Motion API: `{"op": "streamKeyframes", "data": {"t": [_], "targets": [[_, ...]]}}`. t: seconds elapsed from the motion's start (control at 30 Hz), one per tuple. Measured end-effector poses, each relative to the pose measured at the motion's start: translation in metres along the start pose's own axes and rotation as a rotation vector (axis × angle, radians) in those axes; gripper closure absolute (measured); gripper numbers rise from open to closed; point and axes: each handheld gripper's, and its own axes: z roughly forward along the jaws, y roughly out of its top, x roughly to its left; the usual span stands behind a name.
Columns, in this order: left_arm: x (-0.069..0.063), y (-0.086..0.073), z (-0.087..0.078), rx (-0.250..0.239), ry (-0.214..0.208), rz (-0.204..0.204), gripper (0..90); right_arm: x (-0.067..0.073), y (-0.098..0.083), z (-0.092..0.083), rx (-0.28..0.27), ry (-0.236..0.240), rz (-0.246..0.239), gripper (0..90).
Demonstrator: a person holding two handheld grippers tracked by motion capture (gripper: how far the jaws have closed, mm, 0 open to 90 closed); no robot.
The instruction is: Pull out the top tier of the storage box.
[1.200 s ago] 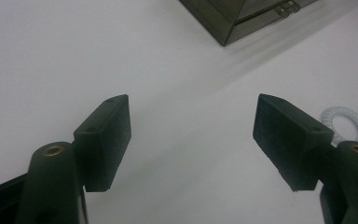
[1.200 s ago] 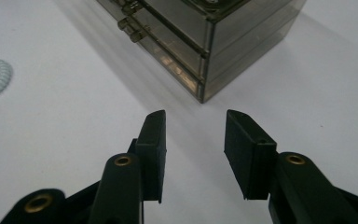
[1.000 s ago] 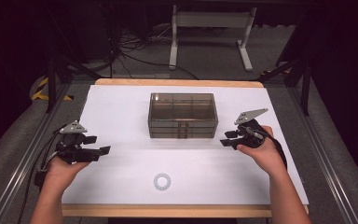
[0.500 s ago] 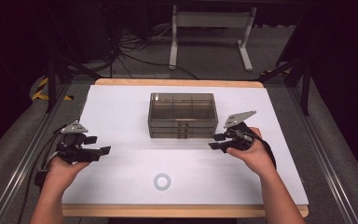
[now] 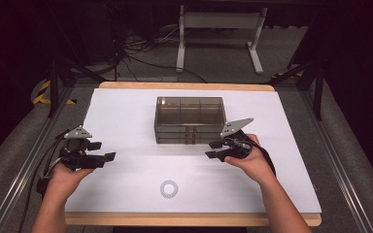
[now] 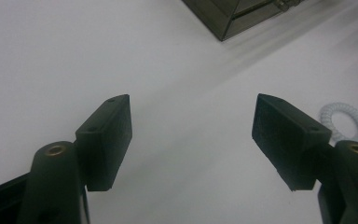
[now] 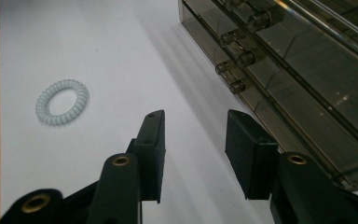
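Writing: none legible on drawer box (image 5: 189, 119) or coil hair tie (image 5: 169, 189).
Left hand-held gripper (image 5: 108, 156): jaws wide, empty.
Right hand-held gripper (image 5: 211, 149): jaws part-open, empty, beside drawer box.

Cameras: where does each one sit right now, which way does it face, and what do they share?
High view: above the person's side, facing forward and down on the table; both forearms, left gripper, right gripper.
Left gripper view: rides that gripper, facing across the table; open jaws.
Right gripper view: rides the right gripper, facing along the drawer box; open jaws.
Shared: coiled hair tie, drawer box.
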Motion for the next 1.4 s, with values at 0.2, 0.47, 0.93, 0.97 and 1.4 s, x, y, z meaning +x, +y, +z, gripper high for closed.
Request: {"op": "streamKeyframes", "data": {"t": [0.2, 0.47, 0.93, 0.97, 1.4], "targets": [[0.001, 0.0, -0.001, -0.008, -0.002, 0.0, 29.2, 0.002, -0.001, 0.005, -0.019, 0.007, -0.03, 59.7], [0.001, -0.001, -0.002, -0.01, 0.003, -0.005, 29.2, 0.008, -0.006, 0.007, -0.077, -0.026, -0.149, 60.6], [0.003, 0.001, -0.003, -0.012, 0.0, -0.002, 29.2, 0.023, -0.02, 0.007, -0.204, -0.147, -0.347, 63.1], [0.003, 0.001, -0.002, -0.017, 0.0, -0.005, 29.2, 0.024, -0.02, 0.007, -0.212, -0.16, -0.369, 63.4], [0.008, 0.0, -0.005, -0.045, -0.026, -0.033, 29.5, 0.037, -0.026, 0.011, -0.237, -0.284, -0.423, 66.6]]}}
